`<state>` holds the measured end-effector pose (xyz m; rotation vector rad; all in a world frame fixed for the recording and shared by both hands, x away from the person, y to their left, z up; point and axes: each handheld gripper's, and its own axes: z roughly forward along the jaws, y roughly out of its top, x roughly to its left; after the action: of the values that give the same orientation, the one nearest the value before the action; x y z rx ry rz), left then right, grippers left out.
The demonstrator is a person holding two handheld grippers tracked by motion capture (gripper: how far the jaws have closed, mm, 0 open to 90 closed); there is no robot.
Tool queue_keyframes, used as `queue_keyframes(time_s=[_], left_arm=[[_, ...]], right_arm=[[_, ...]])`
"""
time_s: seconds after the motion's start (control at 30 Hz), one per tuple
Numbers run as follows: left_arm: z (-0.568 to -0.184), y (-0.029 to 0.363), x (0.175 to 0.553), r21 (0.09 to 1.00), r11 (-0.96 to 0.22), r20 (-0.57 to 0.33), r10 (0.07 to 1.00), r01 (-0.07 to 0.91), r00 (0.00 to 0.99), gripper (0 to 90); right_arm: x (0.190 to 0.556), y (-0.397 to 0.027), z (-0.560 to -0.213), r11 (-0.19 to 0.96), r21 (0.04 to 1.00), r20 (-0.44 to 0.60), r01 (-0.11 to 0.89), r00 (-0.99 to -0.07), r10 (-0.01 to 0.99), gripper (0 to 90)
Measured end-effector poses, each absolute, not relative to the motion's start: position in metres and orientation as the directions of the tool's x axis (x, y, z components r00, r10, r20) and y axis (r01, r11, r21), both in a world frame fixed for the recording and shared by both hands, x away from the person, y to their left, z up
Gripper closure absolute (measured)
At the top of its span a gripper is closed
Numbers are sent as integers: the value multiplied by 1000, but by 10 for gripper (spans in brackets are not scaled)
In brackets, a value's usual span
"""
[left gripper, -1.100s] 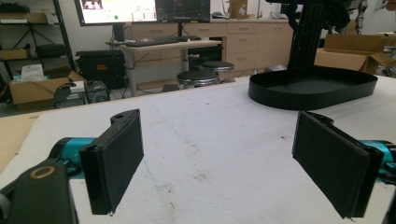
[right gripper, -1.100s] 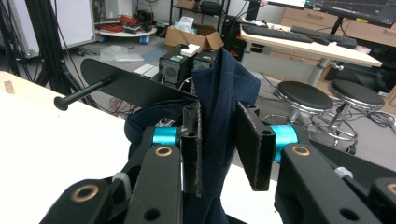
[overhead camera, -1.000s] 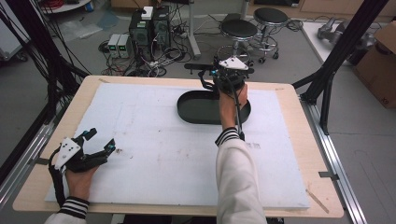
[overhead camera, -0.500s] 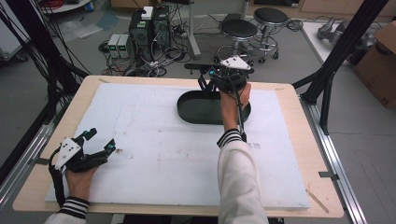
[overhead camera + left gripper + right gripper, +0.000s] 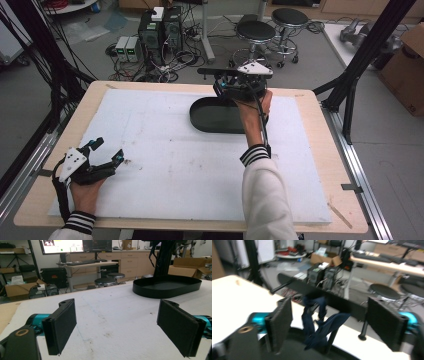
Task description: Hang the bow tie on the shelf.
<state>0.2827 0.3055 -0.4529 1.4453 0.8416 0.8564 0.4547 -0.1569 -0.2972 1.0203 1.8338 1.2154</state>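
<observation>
1. Black, oval and shallow, one tray (image 5: 220, 117) lies on the white mat (image 5: 165, 165) toward twelve o'clock from the table's centre; in the left gripper view the same tray (image 5: 167, 286) sits far off at about one o'clock.
2. One dark blue cloth (image 5: 319, 325) hangs in a bunch from a black bar (image 5: 312, 290) that stands on thin legs at the tray's far rim. Its lower end reaches down to the tray (image 5: 294, 350).
3. Two grippers are in play. The right gripper (image 5: 235, 89) is held over the tray's far edge, at twelve o'clock on the table.
4. In the right gripper view the two black pads stand wide apart, one at nine o'clock and one at three o'clock of the cloth; its jaws have just been opening, and the cloth hangs between them with a gap at each side, touching neither.
5. The left gripper (image 5: 106, 152) rests low on the mat at about eight o'clock, well apart from the tray.
6. In the left gripper view its two pads are spread wide, with bare mat (image 5: 112, 322) between them.
7. Two round stools (image 5: 272, 25) stand on the floor beyond the table's far edge.
</observation>
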Motion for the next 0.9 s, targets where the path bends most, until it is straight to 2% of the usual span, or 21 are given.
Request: queue_keyframes(time_s=[0.03, 0.2, 0.4, 0.5, 0.63, 0.9], left_arm=[[-453, 305, 283, 999, -46, 34, 884, 13, 466, 162], [-453, 305, 283, 999, -45, 35, 884, 11, 466, 162], [-453, 304, 282, 998, -55, 45, 884, 8, 466, 162], [-453, 304, 282, 998, -61, 50, 883, 8, 467, 162], [-453, 303, 282, 998, -66, 55, 882, 8, 467, 163], [-453, 303, 283, 998, -65, 52, 885, 13, 462, 163]], right_arm=[[449, -159, -293, 255, 939, -127, 228, -461, 878, 152], [427, -166, -276, 240, 950, -105, 197, -526, 844, 135], [398, -178, -260, 242, 956, -112, 164, -560, 821, 134], [365, -192, -250, 206, 974, -120, 93, -558, 821, 136], [336, -209, -257, 251, 966, -176, 63, -550, 816, 137], [296, -241, -292, 188, 981, -129, 56, -537, 834, 135]])
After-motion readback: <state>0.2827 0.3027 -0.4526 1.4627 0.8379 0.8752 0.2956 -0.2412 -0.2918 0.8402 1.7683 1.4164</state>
